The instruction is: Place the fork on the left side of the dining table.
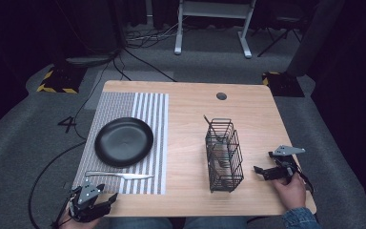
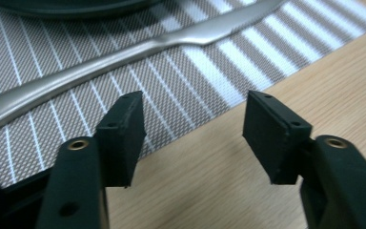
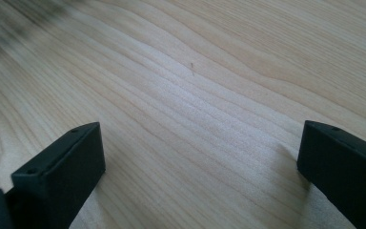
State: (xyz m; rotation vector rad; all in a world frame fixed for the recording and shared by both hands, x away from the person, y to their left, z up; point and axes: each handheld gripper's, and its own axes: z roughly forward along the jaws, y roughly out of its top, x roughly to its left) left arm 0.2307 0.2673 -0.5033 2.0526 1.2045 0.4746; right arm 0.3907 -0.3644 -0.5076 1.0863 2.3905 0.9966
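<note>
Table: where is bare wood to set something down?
Free: the strip between the striped placemat and wire caddy, and the far edge around the grommet hole. Crowded: the mat, with black plate and knife.

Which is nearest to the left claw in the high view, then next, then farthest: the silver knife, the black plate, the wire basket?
From the left claw:
1. Silver metal knife, just ahead on the striped placemat.
2. Round black plate, beyond the knife.
3. Black wire basket, off to the right.

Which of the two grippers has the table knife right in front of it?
The left gripper: the knife lies on the striped placemat just beyond its open jaws.
</note>
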